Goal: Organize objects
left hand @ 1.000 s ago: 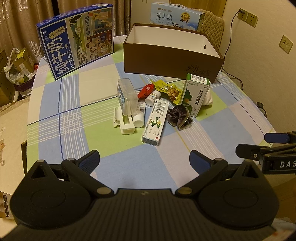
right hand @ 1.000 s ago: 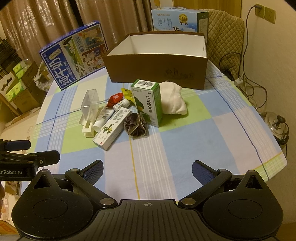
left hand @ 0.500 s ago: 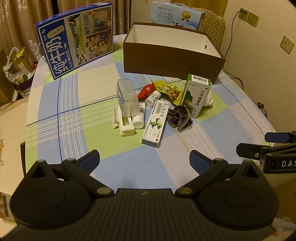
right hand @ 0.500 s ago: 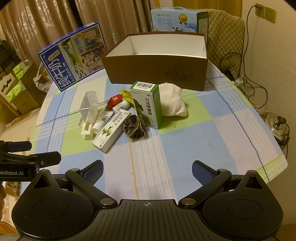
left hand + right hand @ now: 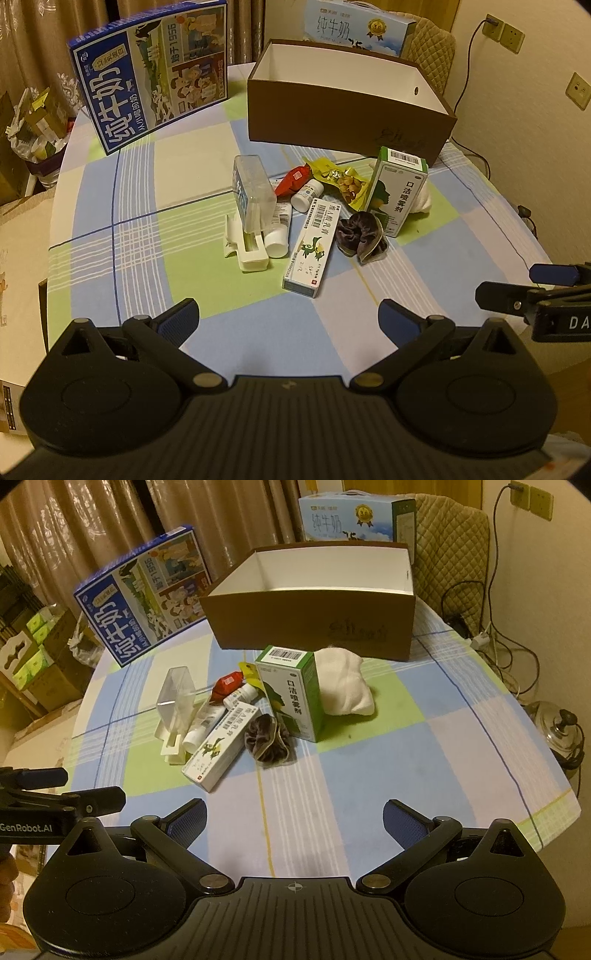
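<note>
Over on the left a big blue milk carton (image 5: 147, 74) is leaning at the far edge of the checked tablecloth (image 5: 110, 206), well apart from the small heap of things sitting in the middle. Moving rightward through that heap, a clear plastic case (image 5: 253, 192) is standing tilted on a white holder (image 5: 247, 247), with a white tube (image 5: 279, 230) lying just beside it. Next, a long white box (image 5: 310, 251) is lying flat, pointing toward the near edge, and behind it a red packet (image 5: 293, 180), a small white bottle (image 5: 307, 195) and a yellow snack bag (image 5: 341, 179) are crowding together. A dark hair scrunchie (image 5: 360, 238) is resting against the foot of a green and white box (image 5: 400, 192) that is standing upright, and a white cloth bundle (image 5: 343, 686) is slumping just behind that box. Beyond them all, a brown open box (image 5: 347, 110) with a white inside is waiting at the far side of the table, nothing visible in it from here, and a pale blue milk carton (image 5: 354, 31) is sitting behind it. The left gripper (image 5: 288, 319) is hovering low over the near edge with its fingers spread wide and nothing between them; further right, the right gripper (image 5: 293, 818) is doing the same, fingers wide apart and bare. Each tool is poking into the side of the other's view.
</note>
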Available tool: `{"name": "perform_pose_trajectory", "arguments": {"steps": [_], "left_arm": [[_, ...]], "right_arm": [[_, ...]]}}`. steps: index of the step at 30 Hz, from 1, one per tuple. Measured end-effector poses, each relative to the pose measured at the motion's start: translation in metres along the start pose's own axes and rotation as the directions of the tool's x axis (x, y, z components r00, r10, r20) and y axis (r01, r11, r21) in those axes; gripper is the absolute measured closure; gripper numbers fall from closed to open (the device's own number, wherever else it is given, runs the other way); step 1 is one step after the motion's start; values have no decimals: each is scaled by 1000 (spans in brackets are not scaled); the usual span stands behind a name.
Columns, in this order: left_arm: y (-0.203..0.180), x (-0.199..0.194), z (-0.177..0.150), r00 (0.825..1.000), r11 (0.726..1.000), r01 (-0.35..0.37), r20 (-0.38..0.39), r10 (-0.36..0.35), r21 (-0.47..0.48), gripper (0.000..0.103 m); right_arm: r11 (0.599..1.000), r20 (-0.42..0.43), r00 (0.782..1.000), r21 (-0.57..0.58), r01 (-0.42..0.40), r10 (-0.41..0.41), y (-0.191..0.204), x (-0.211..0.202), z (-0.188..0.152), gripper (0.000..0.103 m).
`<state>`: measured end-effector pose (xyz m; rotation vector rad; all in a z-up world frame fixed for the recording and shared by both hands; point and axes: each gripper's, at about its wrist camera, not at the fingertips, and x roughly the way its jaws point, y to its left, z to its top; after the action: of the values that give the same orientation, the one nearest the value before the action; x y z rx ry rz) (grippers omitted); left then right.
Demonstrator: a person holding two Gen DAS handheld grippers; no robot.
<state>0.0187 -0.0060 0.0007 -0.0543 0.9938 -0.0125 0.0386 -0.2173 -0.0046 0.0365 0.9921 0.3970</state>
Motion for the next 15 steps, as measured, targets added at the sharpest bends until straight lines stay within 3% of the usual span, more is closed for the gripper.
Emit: {"name": "perform_pose_trajectory", "arguments": {"steps": [2, 15], "left_arm": [[0, 2, 1, 1000, 1000, -3, -2, 3, -4, 1], [8, 16, 15, 999, 998, -29, -16, 29, -47, 1]], "right_arm": [[1000, 3, 1000, -1, -6, 6, -2, 1, 2, 11], [991, 78, 994, -116, -62, 71, -17, 13, 30, 24]]}}
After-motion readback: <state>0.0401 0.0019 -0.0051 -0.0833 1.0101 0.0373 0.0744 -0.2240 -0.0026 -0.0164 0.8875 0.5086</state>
